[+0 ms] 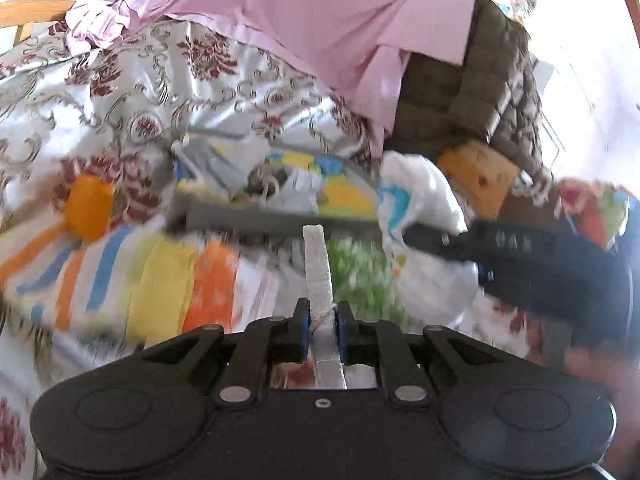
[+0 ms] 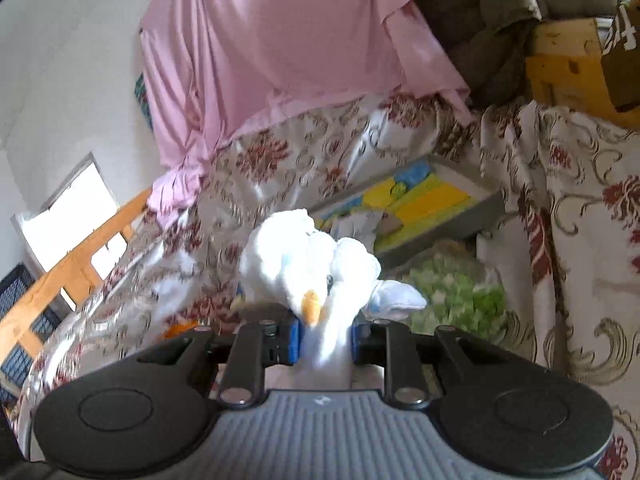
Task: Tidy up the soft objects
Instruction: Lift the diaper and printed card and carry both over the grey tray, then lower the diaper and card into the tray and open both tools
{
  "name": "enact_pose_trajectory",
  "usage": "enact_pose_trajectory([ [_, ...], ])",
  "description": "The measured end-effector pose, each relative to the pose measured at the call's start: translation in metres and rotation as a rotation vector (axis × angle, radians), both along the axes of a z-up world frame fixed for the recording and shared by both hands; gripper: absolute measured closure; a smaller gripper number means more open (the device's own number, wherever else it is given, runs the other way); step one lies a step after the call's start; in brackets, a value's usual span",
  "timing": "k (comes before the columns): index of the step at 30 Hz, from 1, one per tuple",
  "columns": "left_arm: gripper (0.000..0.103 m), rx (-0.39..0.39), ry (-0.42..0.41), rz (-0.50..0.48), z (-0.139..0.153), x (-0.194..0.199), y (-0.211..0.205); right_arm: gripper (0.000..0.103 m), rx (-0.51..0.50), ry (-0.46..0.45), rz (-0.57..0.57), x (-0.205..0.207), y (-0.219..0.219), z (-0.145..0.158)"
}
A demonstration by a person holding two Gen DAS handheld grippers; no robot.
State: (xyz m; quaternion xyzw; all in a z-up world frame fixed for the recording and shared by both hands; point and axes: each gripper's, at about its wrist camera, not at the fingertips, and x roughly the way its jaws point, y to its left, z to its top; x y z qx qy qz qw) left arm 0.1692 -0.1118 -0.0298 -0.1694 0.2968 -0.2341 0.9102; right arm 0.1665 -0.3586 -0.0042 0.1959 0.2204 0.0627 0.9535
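Observation:
My left gripper [image 1: 322,312] is shut on a narrow white fabric strip [image 1: 316,260] that stands up edge-on between its blue pads. Beyond it lie a striped orange, yellow and blue cloth [image 1: 160,280] and a green fluffy cloth [image 1: 360,268]. My right gripper [image 2: 326,328] is shut on a white plush bird [image 2: 296,256] with an orange beak, held by its neck. From the left wrist view, the right gripper [image 1: 432,238] and the plush bird [image 1: 420,192] hang at the right, beside a grey tray [image 1: 240,220] of colourful soft things.
A floral bedspread [image 1: 120,100] covers the bed. A pink sheet [image 2: 280,40] and a brown quilted blanket [image 1: 480,80] hang behind. The grey tray [image 2: 440,224] sits ahead of the bird, by a yellow box [image 2: 568,76]. A wooden bed rail [image 2: 60,280] runs at the left.

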Motion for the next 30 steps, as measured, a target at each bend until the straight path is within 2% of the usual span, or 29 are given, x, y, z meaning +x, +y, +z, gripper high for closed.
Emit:
enact_pose_trajectory([
  [5, 0.089, -0.003, -0.052, 0.024, 0.030, 0.059, -0.018, 0.078, 0.058, -0.065, -0.052, 0.032, -0.016, 0.009],
  [8, 0.089, 0.018, -0.087, 0.027, 0.048, 0.102, -0.035, 0.078, 0.115, -0.079, -0.084, 0.066, -0.031, 0.009],
  [11, 0.089, 0.033, -0.084, 0.022, 0.054, 0.140, -0.050, 0.078, 0.180, -0.071, -0.104, 0.101, -0.044, 0.003],
  [15, 0.089, 0.071, -0.059, 0.011, 0.046, 0.187, -0.068, 0.078, 0.178, -0.037, -0.119, 0.139, -0.051, -0.011],
  [19, 0.089, 0.081, -0.009, 0.018, 0.030, 0.216, -0.071, 0.078, 0.195, 0.003, -0.129, 0.164, -0.055, -0.029],
  [27, 0.088, 0.091, 0.127, 0.098, 0.000, 0.229, -0.050, 0.077, 0.188, 0.008, -0.090, 0.192, -0.034, -0.036],
  [30, 0.088, 0.125, 0.153, 0.101, -0.006, 0.229, -0.043, 0.075, 0.114, 0.033, -0.056, 0.198, -0.015, -0.036],
])
